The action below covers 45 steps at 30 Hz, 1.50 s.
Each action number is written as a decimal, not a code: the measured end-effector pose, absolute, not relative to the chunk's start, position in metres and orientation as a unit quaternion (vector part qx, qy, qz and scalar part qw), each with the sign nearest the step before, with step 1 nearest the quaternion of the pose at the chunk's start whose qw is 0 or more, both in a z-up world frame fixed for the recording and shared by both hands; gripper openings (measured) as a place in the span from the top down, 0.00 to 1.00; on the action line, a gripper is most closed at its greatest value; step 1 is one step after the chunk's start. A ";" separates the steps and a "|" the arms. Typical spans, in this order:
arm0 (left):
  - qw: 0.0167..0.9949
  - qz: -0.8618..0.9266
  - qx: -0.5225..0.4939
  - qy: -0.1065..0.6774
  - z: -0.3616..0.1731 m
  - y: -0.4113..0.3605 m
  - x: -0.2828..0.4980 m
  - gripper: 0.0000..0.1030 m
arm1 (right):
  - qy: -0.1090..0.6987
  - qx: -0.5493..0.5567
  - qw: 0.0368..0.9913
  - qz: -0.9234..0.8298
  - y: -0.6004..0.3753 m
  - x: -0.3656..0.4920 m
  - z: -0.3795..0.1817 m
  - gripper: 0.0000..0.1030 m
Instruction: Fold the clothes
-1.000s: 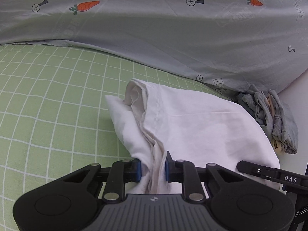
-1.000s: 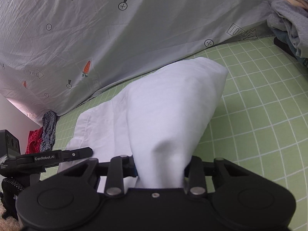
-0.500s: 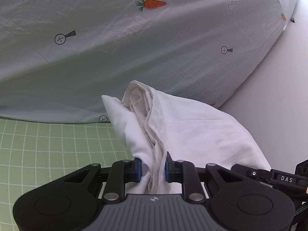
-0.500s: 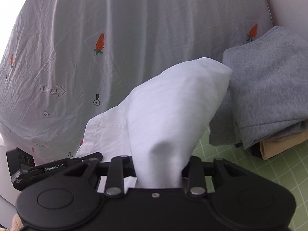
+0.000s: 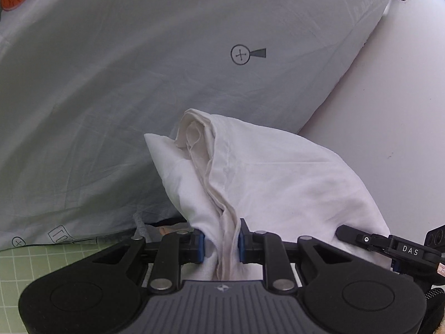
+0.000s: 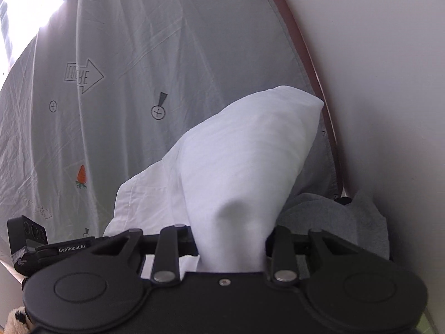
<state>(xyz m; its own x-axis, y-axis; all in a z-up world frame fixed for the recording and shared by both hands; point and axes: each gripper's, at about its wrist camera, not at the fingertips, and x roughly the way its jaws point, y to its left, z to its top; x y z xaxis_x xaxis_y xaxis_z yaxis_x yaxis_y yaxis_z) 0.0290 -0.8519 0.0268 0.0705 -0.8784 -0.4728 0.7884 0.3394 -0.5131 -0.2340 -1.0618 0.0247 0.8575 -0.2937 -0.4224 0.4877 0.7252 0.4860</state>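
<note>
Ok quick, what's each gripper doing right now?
Left gripper: closed on the white garment.
Right gripper: closed on the same white garment, fabric bunched between its fingers.

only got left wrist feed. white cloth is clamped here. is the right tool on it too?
Observer: Yes, the right tool is shut on the same white folded cloth garment.
Operator: anything past it on that side?
Observer: A grey folded fabric pile sits low right, against the white wall.
Operator: any bed visible there?
Observer: Only the pale grey carrot-print sheet hanging behind.
</note>
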 end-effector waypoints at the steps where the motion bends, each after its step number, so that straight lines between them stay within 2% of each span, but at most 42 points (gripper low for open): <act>1: 0.726 -0.564 -0.057 0.389 0.016 -0.868 0.031 0.77 | 0.172 0.312 0.907 -0.226 -1.079 -0.233 0.010 0.70; 3: 0.726 -0.547 -0.039 0.415 -0.007 -0.896 0.034 0.76 | 0.193 0.321 0.894 -0.247 -1.106 -0.229 -0.021 0.67; 5: 0.724 -0.532 -0.022 0.438 -0.025 -0.918 0.037 0.73 | 0.210 0.313 0.887 -0.268 -1.122 -0.222 -0.054 0.57; 9: 0.727 -0.524 -0.015 0.443 -0.046 -0.931 0.039 0.69 | 0.183 0.345 0.877 -0.281 -1.139 -0.218 -0.090 0.47; 14: 0.717 -0.527 -0.040 0.455 -0.065 -0.927 0.046 0.65 | 0.168 0.349 0.878 -0.280 -1.144 -0.220 -0.108 0.38; 17: 0.726 -0.525 -0.034 0.442 -0.058 -0.923 0.048 0.58 | 0.169 0.355 0.874 -0.286 -1.141 -0.229 -0.105 0.30; 18: 0.729 -0.524 -0.031 0.438 -0.055 -0.921 0.048 0.53 | 0.173 0.346 0.875 -0.292 -1.138 -0.229 -0.098 0.28; 20: 0.739 -0.522 -0.016 0.424 -0.045 -0.915 0.048 0.47 | 0.187 0.325 0.875 -0.308 -1.129 -0.233 -0.083 0.14; 21: 0.745 -0.520 -0.005 0.419 -0.039 -0.914 0.050 0.41 | 0.195 0.314 0.873 -0.318 -1.125 -0.236 -0.077 0.10; 22: 0.753 -0.513 0.011 0.412 -0.035 -0.909 0.049 0.29 | 0.198 0.305 0.870 -0.333 -1.117 -0.241 -0.071 0.01; 23: 0.765 -0.503 0.028 0.401 -0.031 -0.899 0.042 0.25 | 0.201 0.296 0.867 -0.348 -1.110 -0.246 -0.065 0.00; 26: 0.793 -0.493 0.048 0.356 -0.017 -0.862 0.021 0.22 | 0.207 0.275 0.856 -0.386 -1.085 -0.262 -0.049 0.00; 29: 0.811 -0.488 0.053 0.318 -0.008 -0.822 -0.001 0.12 | 0.204 0.256 0.847 -0.419 -1.051 -0.279 -0.037 0.00; 31: 0.822 -0.489 0.044 0.290 -0.005 -0.793 -0.015 0.02 | 0.195 0.241 0.842 -0.441 -1.023 -0.285 -0.030 0.00; 35: 0.831 -0.496 0.007 0.253 0.005 -0.733 -0.047 0.00 | 0.183 0.216 0.834 -0.473 -0.963 -0.302 -0.021 0.00; 45: 0.833 -0.489 -0.030 0.256 0.014 -0.622 -0.108 0.00 | 0.202 0.169 0.829 -0.493 -0.813 -0.318 -0.025 0.00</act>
<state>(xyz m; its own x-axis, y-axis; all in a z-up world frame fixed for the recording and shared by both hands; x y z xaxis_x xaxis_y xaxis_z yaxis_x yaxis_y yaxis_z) -0.1082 -0.6225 0.0145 0.3904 -0.8304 -0.3975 0.7998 0.5198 -0.3003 -0.3185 -0.8126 -0.0252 0.4328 -0.7491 -0.5015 0.8858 0.4568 0.0821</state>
